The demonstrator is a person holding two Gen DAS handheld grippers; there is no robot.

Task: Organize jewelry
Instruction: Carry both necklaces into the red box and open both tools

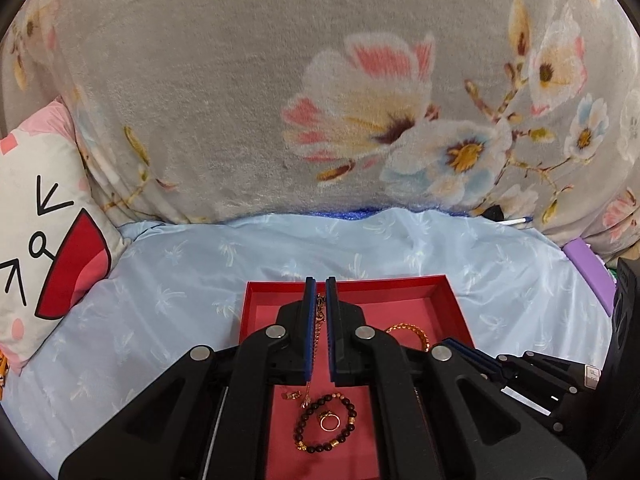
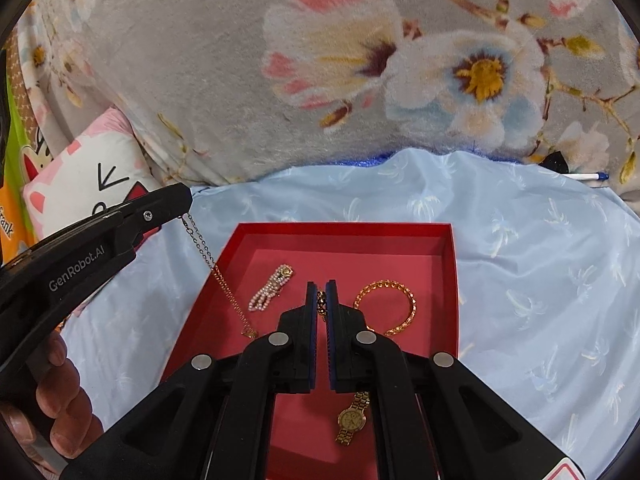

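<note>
both tongs, left tongs (image 2: 185,204) and right tongs (image 2: 321,300), are clamped on the ends of 1 gold chain necklace (image 2: 224,284), hanging over the red tray (image 2: 344,230) on the bed. lower it evenly, keeping it clear of the pearl bracelet (image 2: 270,288), before letting go.

Bright, even light (fisheye-warped, dark-vignetted edges).
</note>
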